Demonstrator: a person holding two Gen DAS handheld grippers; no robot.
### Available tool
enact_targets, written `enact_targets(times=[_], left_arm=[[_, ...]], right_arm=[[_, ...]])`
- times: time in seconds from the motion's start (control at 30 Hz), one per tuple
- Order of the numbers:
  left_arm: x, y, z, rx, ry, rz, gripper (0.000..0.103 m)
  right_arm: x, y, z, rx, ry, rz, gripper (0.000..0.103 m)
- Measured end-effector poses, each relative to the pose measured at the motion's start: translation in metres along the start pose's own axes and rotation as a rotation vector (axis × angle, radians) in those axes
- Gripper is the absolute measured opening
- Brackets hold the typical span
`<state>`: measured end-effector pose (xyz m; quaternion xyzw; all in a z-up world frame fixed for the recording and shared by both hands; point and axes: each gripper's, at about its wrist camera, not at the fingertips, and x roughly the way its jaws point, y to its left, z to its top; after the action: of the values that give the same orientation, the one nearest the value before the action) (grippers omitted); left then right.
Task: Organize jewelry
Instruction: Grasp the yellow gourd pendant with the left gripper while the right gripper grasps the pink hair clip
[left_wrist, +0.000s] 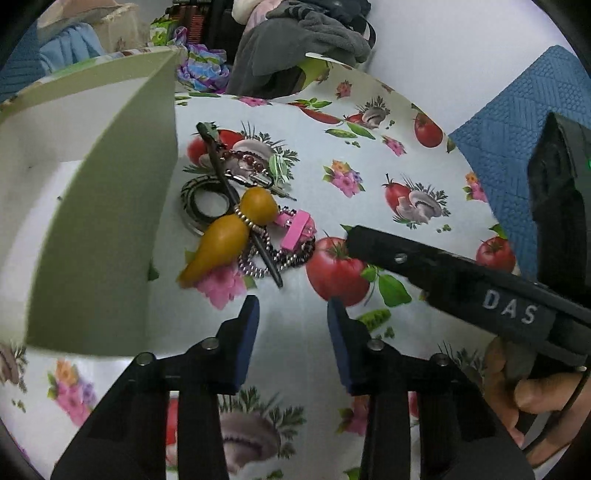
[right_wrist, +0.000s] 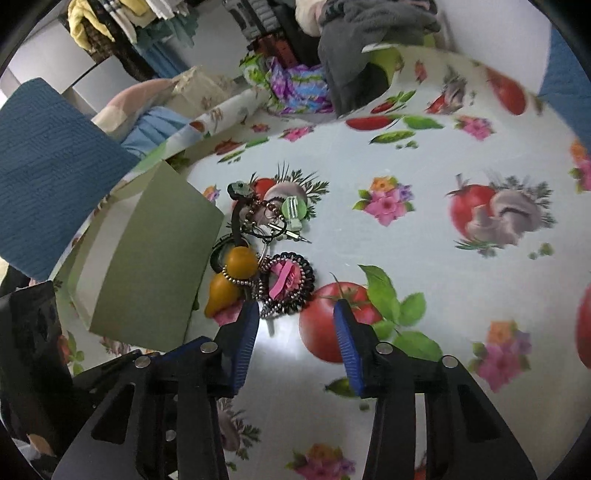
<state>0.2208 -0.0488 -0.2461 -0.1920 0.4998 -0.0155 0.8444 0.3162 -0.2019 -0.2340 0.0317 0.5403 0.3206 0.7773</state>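
My left gripper (left_wrist: 291, 314) and right gripper (right_wrist: 295, 317) both hang parted and empty over the vegetable-print oilcloth table (right_wrist: 424, 240); the tangled jewelry heap with two amber teardrop beads (left_wrist: 236, 232) lies just beside the pale-green open cardboard box (left_wrist: 110, 206).

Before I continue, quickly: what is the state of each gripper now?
Left gripper: open, holding nothing, short of the jewelry pile.
Right gripper: open, holding nothing.

Left gripper (left_wrist: 291, 306): tilted downward, blue-padded jaws parted, nothing between. Right gripper (right_wrist: 297, 308): tilted downward, jaws parted, empty; bare hand (left_wrist: 517, 398) around its handle.
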Motion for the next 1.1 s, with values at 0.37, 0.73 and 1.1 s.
enact_targets(times=[0.37, 0.73, 1.1], left_arm=[[0.028, 0.012, 0.015, -0.009, 0.004, -0.013, 0.021], [0.021, 0.011, 0.014, 0.016, -0.004, -0.015, 0.007], [-0.006, -0.002, -0.005, 0.06, -0.003, -0.021, 0.005]], right_arm=[[0.051, -0.009, 0.022, 0.002, 0.084, 0.065, 0.028], [0.038, 0.005, 0.02, -0.05, 0.051, 0.023, 0.012], [0.001, 0.004, -0.006, 0.004, 0.009, -0.112, 0.012]])
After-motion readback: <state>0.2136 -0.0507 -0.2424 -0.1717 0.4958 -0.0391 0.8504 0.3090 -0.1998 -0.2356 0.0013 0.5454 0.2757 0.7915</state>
